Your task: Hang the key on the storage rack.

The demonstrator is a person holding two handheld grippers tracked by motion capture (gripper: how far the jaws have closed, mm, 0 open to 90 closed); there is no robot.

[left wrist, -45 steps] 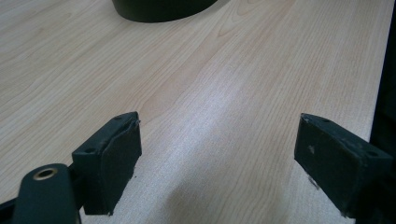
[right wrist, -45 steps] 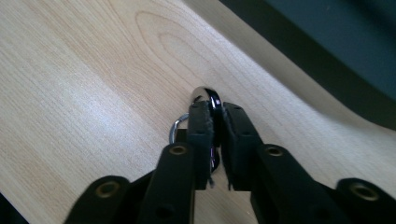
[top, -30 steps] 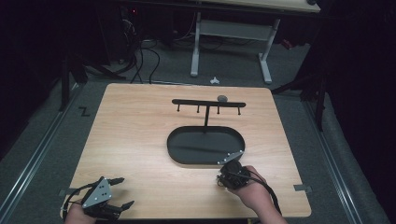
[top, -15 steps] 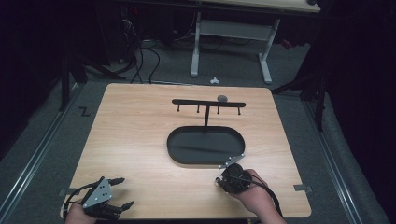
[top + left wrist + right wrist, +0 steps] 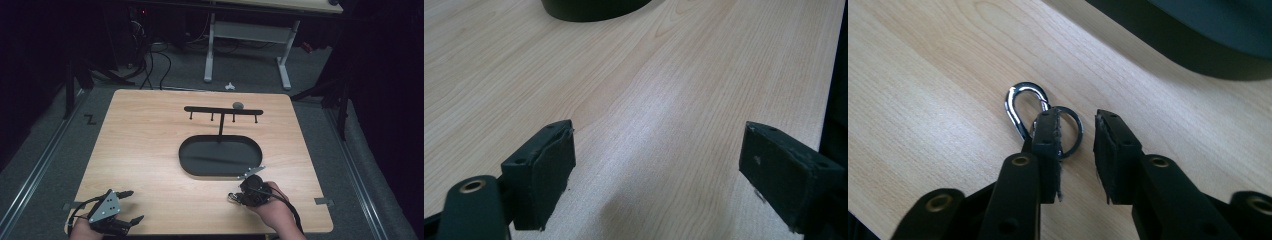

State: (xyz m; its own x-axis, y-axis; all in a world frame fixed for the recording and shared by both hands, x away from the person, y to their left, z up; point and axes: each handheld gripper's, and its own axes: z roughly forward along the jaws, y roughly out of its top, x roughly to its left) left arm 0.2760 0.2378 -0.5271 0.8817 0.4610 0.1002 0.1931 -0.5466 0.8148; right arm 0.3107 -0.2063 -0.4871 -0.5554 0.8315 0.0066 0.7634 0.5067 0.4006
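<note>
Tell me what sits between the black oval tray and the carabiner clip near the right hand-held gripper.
Nothing: in the right gripper view, bare wood separates the oval tray from the carabiner clip.

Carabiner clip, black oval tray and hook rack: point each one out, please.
carabiner clip (image 5: 1020, 102): right gripper view, on its silver loop.
black oval tray (image 5: 220, 172): high view, on its near rim.
hook rack (image 5: 222, 110): high view, on its top crossbar.
</note>
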